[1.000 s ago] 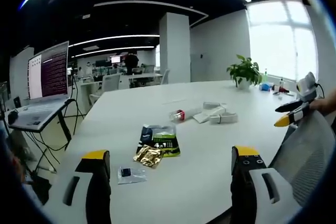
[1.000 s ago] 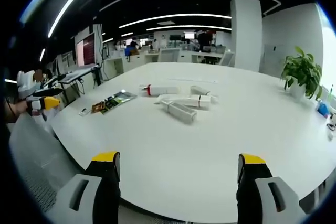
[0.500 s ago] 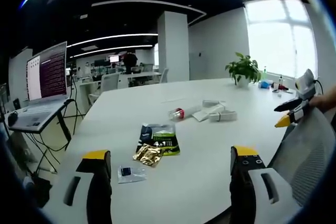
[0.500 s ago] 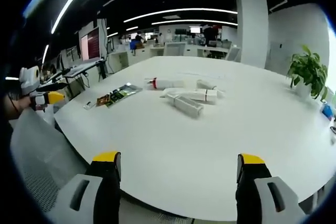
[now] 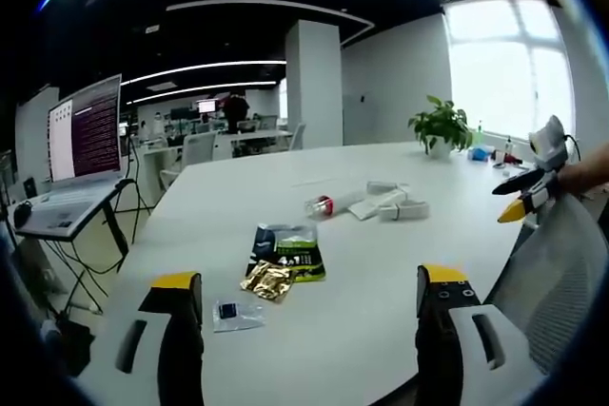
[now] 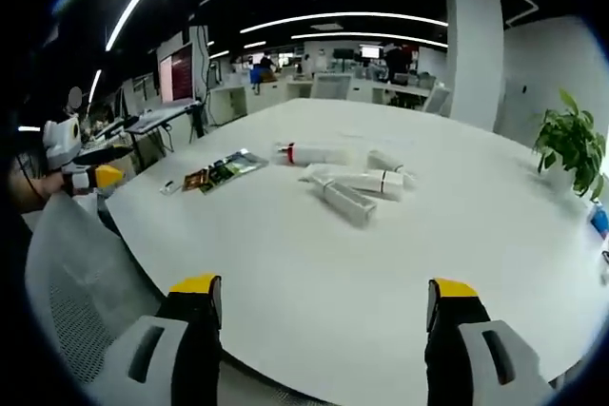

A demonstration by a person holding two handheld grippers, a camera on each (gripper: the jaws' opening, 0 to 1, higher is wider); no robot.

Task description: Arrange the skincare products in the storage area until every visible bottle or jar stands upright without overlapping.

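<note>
Four skincare items lie on their sides in a loose cluster near the middle of the white worktop (image 6: 400, 263), well apart from both tools: a clear bottle (image 6: 311, 153) with a red band near one end, a long white tube (image 6: 344, 201), a second white tube (image 6: 366, 181) touching or just beside it, and a smaller container (image 6: 390, 163) behind; none stands upright. The left tool (image 5: 309, 303) has its jaws spread with nothing between them, hanging over the near edge of the worktop. The right tool (image 6: 325, 303) is likewise spread and holds nothing. In judgement, all four look light and rigid enough to take a firm pinch across the body. The bottle is round and smooth, so it is liable to roll or slip; take it mid-body, clear of the cap. The tubes are long and narrow and may topple once stood on end, so grip near the middle and set them down squarely. Foil sachets (image 5: 285, 259) and a small clear packet (image 5: 235, 315) lie apart, nearer the left tool.
</note>
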